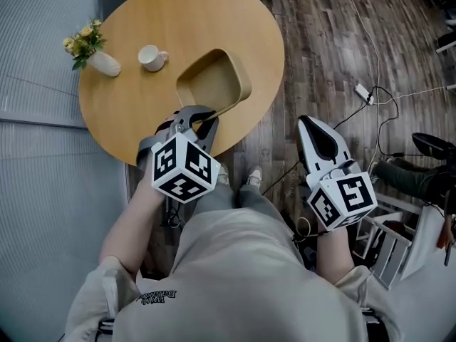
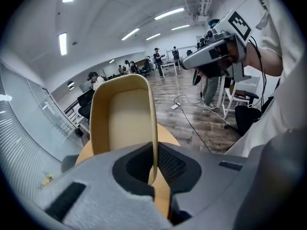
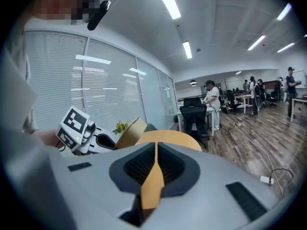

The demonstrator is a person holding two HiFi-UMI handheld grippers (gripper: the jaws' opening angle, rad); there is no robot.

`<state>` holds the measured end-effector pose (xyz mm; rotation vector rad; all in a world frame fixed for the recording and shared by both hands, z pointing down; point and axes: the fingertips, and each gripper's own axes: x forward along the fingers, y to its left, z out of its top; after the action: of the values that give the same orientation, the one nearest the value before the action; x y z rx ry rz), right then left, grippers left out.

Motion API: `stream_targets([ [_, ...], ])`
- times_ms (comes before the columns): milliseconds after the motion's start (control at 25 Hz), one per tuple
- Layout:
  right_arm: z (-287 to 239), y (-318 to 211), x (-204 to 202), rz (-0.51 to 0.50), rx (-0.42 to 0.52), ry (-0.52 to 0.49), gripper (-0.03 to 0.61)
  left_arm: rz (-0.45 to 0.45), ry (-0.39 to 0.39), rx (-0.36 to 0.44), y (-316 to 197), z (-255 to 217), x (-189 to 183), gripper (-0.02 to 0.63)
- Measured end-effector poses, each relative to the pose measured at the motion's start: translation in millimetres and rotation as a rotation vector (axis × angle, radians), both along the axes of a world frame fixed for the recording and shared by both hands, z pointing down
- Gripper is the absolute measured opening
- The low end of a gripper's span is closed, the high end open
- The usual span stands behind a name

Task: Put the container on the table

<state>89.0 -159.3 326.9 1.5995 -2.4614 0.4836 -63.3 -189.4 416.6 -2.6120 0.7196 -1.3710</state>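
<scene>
Left gripper [image 1: 201, 120], clamped on the thin near wall of the wooden container [image 1: 214, 84], held it at the near edge of the round table [image 1: 178, 20], as we saw from the head view. In the left gripper view the rim ran straight down between the two jaws, which pinched it from either side. From the right gripper view the container [image 3: 128, 131] looked tilted above the tabletop; we could not tell whether its underside touched the wood.

We found the right gripper [image 1: 311, 125] well apart from the table, over the plank floor [image 1: 320, 48], its jaws drawn together on nothing.

Farther back on the table, well clear of the container, stood a white cup [image 1: 151, 58] and, just beside it, a small white vase [image 1: 105, 64] of yellow flowers [image 1: 84, 43]. A white power strip [image 1: 363, 91] lay on the floor to the right.
</scene>
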Motion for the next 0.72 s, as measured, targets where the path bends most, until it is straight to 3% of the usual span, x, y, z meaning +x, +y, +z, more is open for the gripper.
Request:
stream_targets([
  [720,44.3,-13.2,34.2,0.066,-0.087,-0.004,0.037,0.122,-0.113,-0.121,-11.5,93.4,40.6,0.028],
])
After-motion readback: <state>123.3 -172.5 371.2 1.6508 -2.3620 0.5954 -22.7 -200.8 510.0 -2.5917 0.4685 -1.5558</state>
